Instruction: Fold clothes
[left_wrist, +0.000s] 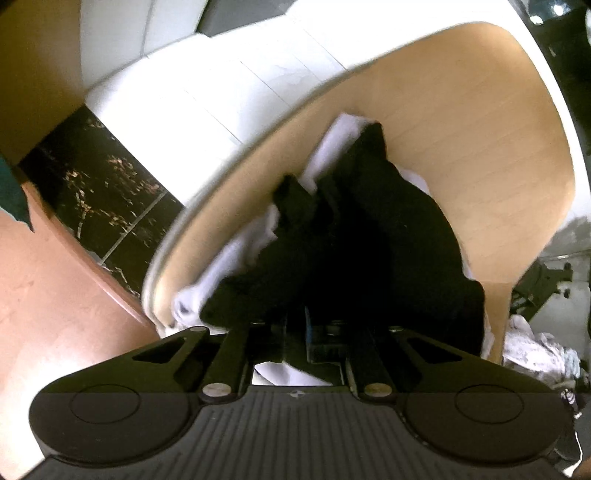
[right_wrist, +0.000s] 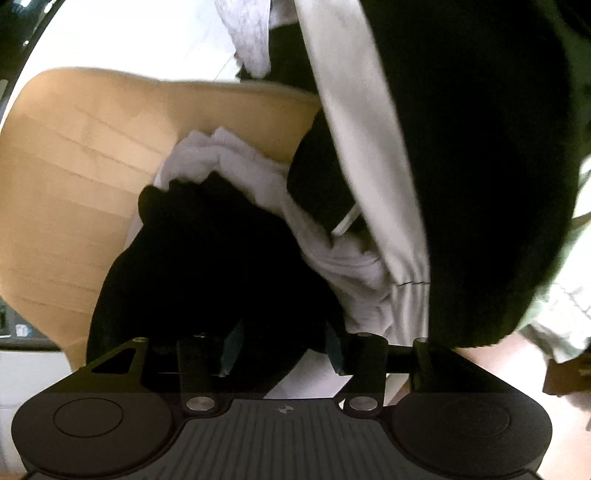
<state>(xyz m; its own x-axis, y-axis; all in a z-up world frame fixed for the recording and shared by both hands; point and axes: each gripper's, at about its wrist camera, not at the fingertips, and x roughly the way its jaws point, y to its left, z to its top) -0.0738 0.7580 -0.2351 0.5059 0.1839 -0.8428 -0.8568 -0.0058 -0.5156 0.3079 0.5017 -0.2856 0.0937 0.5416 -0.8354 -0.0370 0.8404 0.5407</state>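
Observation:
A black garment (left_wrist: 369, 229) lies crumpled over a white garment (left_wrist: 343, 136) on the seat of a light wooden chair (left_wrist: 461, 129). My left gripper (left_wrist: 296, 332) hovers over the near end of the pile, its fingers drawn close together with black cloth pinched between them. In the right wrist view the same black garment (right_wrist: 207, 251) and white garment (right_wrist: 236, 162) rest on the chair (right_wrist: 74, 166). My right gripper (right_wrist: 283, 347) is open, fingers wide apart, with a fold of the black cloth between them. The fingertips are partly buried in the fabric.
A large black cloth with a pale band (right_wrist: 369, 155) hangs close on the right. A reddish wooden surface (left_wrist: 55, 295) lies to the left, beyond it dark marble (left_wrist: 103, 184) and white floor tiles (left_wrist: 207, 85). Crumpled pale cloth (left_wrist: 535, 350) lies beside the chair.

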